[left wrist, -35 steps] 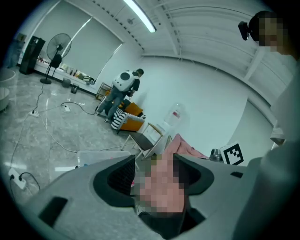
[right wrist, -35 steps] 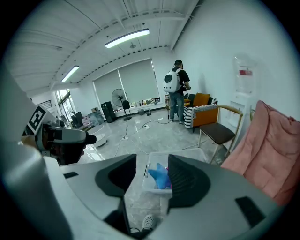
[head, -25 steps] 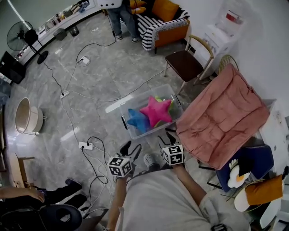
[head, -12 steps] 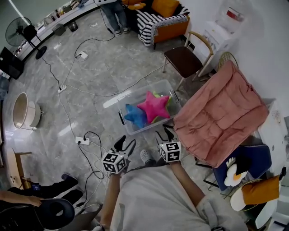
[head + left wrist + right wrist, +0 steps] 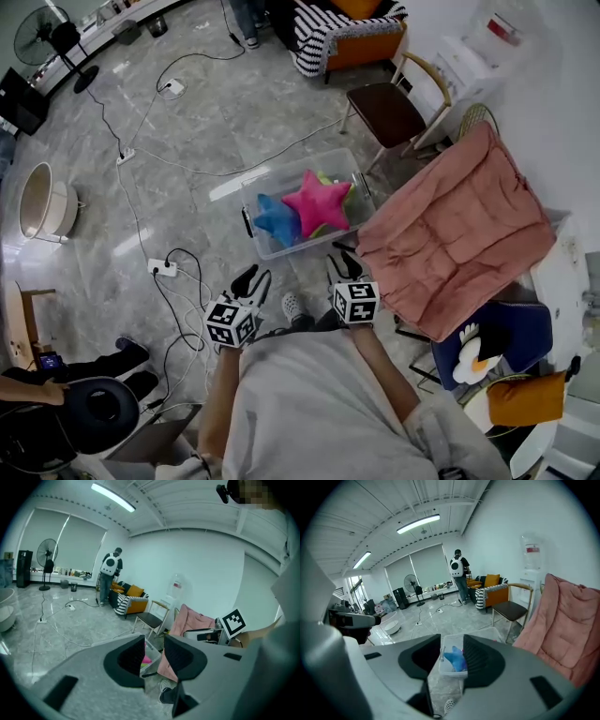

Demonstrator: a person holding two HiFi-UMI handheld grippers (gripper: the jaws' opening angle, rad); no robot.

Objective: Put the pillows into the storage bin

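Clear plastic storage bin (image 5: 286, 178), plush star pillows (image 5: 317, 202), glossy stone floor (image 5: 206, 122), quilted pink cloth (image 5: 459, 225)

This is a large studio-like room, furnished partly as a home. A sofa (image 5: 366, 49) stands at 1 o'clock, a fan (image 5: 33, 47) at 11 o'clock and a water dispenser (image 5: 478, 61) at 2 o'clock. Cables (image 5: 281, 155) and a power strip (image 5: 161, 269) lie on the grey floor (image 5: 84, 244).

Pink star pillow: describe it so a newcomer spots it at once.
Find the big salmon-pink quilted blanket at the head view's right; just left of it a clear plastic storage bin sits on the grey floor. The pink star-shaped pillow lies uppermost inside, the blue pillow to its left.
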